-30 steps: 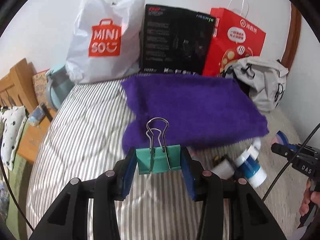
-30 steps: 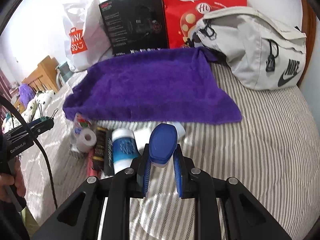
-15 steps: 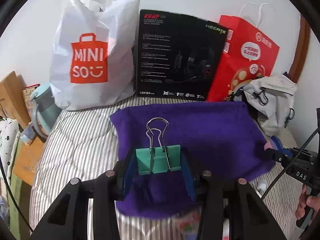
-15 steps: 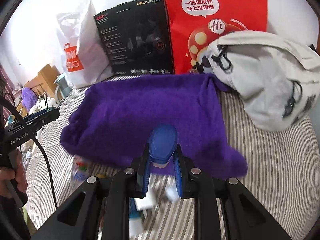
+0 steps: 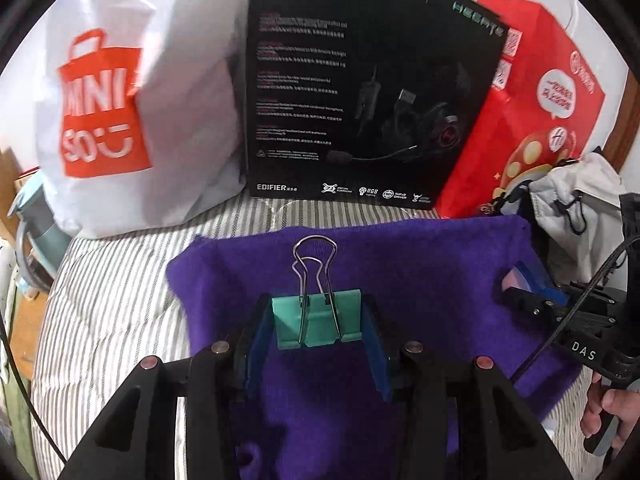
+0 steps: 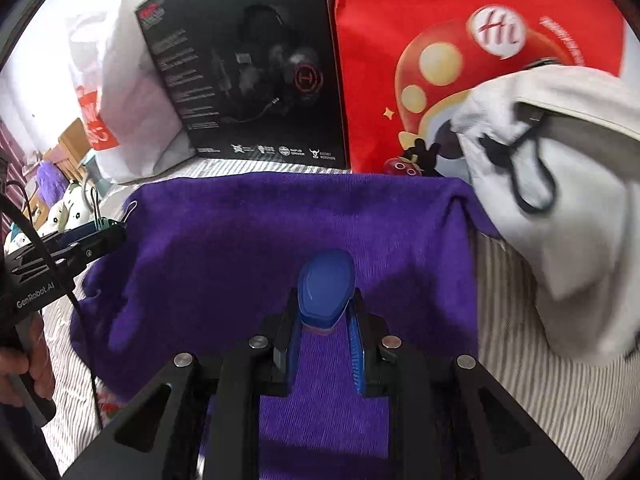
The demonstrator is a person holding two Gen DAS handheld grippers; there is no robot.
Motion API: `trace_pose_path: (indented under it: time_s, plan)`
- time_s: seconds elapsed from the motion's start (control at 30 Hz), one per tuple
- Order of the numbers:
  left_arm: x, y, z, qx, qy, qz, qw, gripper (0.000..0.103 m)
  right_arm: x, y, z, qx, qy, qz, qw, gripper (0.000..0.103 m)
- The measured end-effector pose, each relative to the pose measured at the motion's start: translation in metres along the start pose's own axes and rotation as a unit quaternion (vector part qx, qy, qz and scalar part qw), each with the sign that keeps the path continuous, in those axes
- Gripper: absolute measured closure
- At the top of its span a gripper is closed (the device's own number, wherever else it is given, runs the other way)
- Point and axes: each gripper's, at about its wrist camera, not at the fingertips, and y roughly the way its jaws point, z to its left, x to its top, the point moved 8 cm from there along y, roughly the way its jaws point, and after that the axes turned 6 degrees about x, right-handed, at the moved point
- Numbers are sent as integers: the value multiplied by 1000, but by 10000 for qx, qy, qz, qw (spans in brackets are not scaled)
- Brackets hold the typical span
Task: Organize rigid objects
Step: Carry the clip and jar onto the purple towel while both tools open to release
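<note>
Left gripper (image 5: 317, 326) pinching a green binder clip (image 5: 316, 322), wire handles pointing forward; right gripper (image 6: 324, 320) clamped on a blue oval piece (image 6: 326, 290) (identity unclear). Both poised over the purple towel (image 6: 280, 232), directly beneath.

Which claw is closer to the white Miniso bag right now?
Left. The left claw, holding the binder clip, is on the Miniso bag's side; the right claw is toward the grey backpack.
</note>
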Motion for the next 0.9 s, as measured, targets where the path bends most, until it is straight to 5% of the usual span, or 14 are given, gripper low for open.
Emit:
trace_pose_path:
  time_s: [0.43, 0.9]
  plan:
    - [-4, 50, -4, 127, 87, 661, 9977, 64, 15, 49, -10, -160, -311, 484, 9982, 82]
    - [-16, 50, -12, 260, 384, 882, 9950, 63, 16, 53, -8, -178, -772, 511, 9955, 80]
